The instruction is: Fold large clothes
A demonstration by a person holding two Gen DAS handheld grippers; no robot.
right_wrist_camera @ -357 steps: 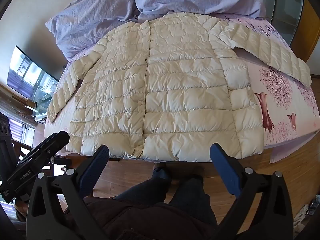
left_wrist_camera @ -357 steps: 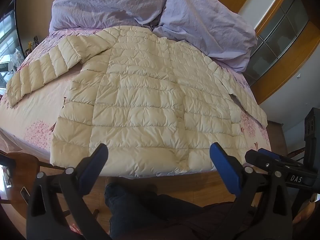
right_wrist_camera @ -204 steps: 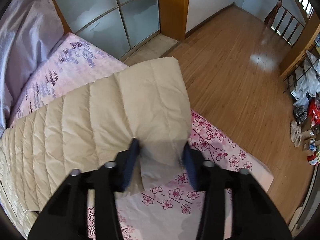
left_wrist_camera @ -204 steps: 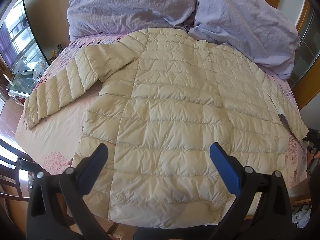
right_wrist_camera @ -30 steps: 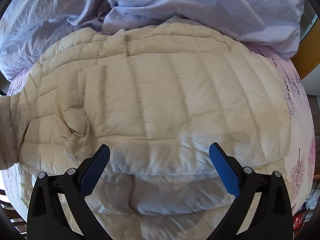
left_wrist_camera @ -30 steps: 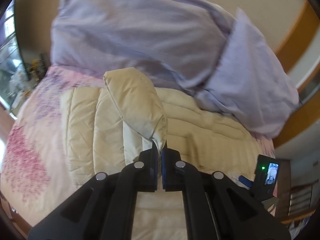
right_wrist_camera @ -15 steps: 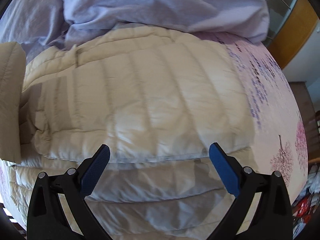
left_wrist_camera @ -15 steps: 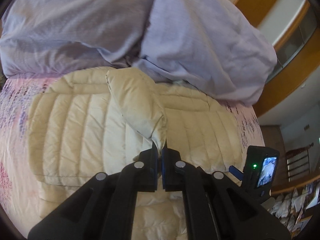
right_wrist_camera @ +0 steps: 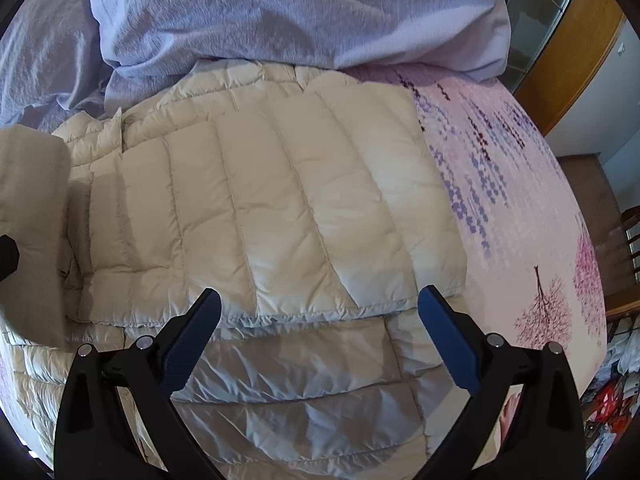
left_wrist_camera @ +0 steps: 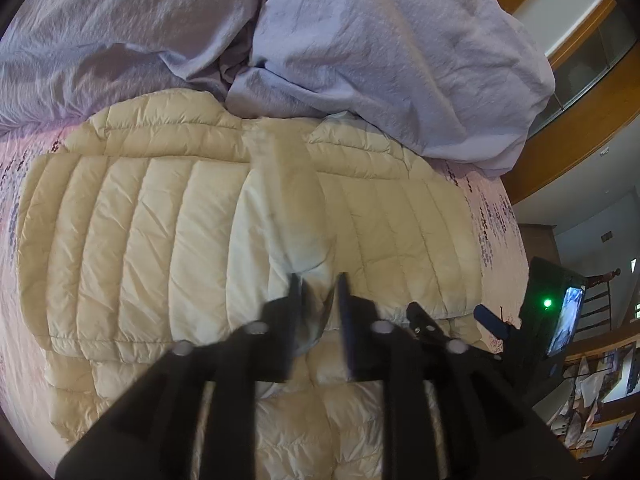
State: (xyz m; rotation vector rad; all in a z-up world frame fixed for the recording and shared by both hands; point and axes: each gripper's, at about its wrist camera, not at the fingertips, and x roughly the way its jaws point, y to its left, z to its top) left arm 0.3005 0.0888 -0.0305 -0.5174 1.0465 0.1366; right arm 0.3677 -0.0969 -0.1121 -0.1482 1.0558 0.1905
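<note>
- Letting go: my left gripper (left_wrist_camera: 318,300) jaws have just been parting, the sleeve (left_wrist_camera: 286,204) cuff loose between them, atop the jacket (left_wrist_camera: 132,240) on the bed (right_wrist_camera: 520,184).
- Right gripper (right_wrist_camera: 320,330) gapes wide, empty.
- Risk: puffy sleeve could spring back, undoing the fold.

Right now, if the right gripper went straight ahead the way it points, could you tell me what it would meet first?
Most likely the cream jacket: the right gripper points down with open, empty jaws at the sleeve folded across the jacket's body, near that sleeve's lower edge. Depth is unclear, but nothing else shows in between.
</note>
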